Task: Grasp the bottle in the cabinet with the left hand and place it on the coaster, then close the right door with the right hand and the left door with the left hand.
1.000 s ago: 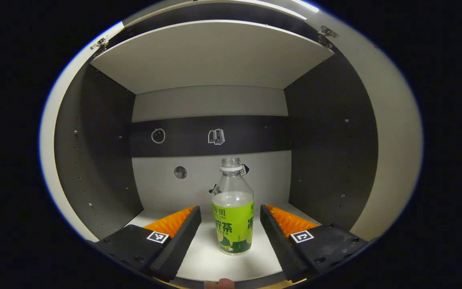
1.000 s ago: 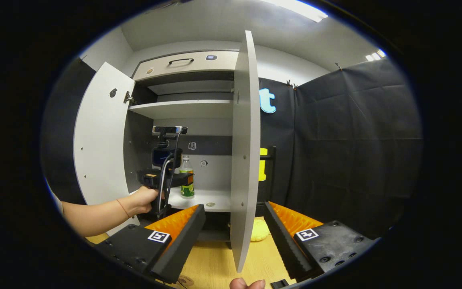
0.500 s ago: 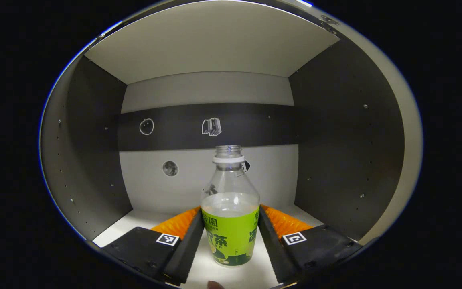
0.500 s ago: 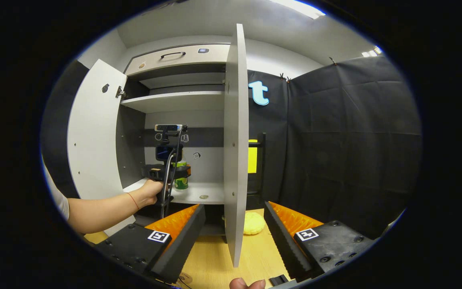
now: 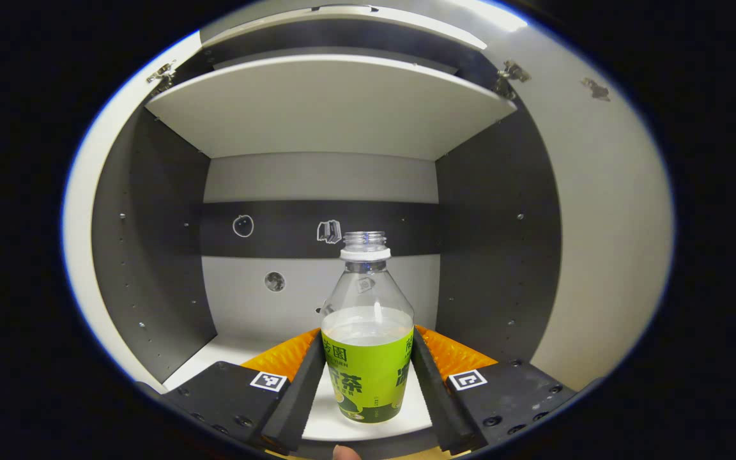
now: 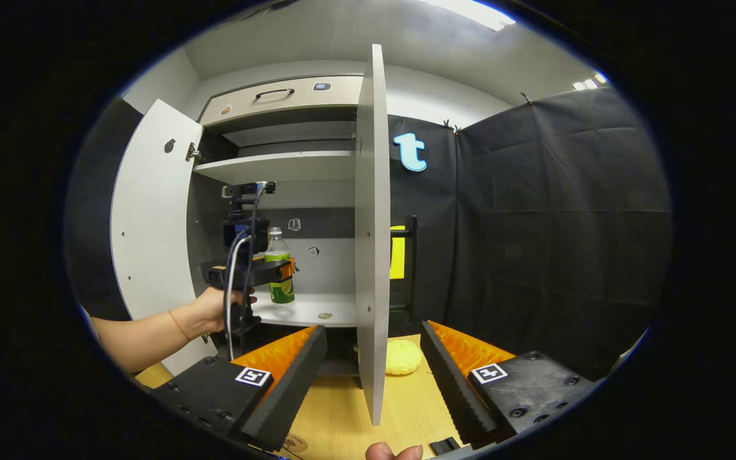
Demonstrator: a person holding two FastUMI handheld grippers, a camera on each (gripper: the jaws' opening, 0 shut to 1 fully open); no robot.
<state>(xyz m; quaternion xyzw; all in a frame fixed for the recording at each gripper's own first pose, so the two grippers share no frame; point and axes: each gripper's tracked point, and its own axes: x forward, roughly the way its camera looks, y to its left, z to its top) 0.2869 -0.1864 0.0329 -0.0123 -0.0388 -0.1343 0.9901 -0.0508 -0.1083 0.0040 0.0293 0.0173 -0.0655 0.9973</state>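
Note:
A clear bottle (image 5: pixel 367 367) with a green label and no cap stands upright between the fingers of my left gripper (image 5: pixel 367 338), which is shut on it at label height, inside the cabinet's lower compartment. In the right gripper view the same bottle (image 6: pixel 278 265) hangs slightly above the white shelf (image 6: pixel 317 312), held by the left gripper (image 6: pixel 286 271) and a hand. My right gripper (image 6: pixel 373 329) is open and holds nothing, low over the wooden table, facing the edge of the open right door (image 6: pixel 371 223). The left door (image 6: pixel 151 211) also stands open.
A yellow round object (image 6: pixel 403 356) lies on the wooden table (image 6: pixel 342 409) below the cabinet. A small brown disc (image 6: pixel 292 442) sits at the table's near edge. Another small disc (image 6: pixel 324 315) lies on the shelf. An upper shelf (image 5: pixel 329 102) spans the cabinet above the bottle.
My left gripper went in around the bottle and shut on it. It has since drawn back and up a little with the bottle. The right gripper has barely moved.

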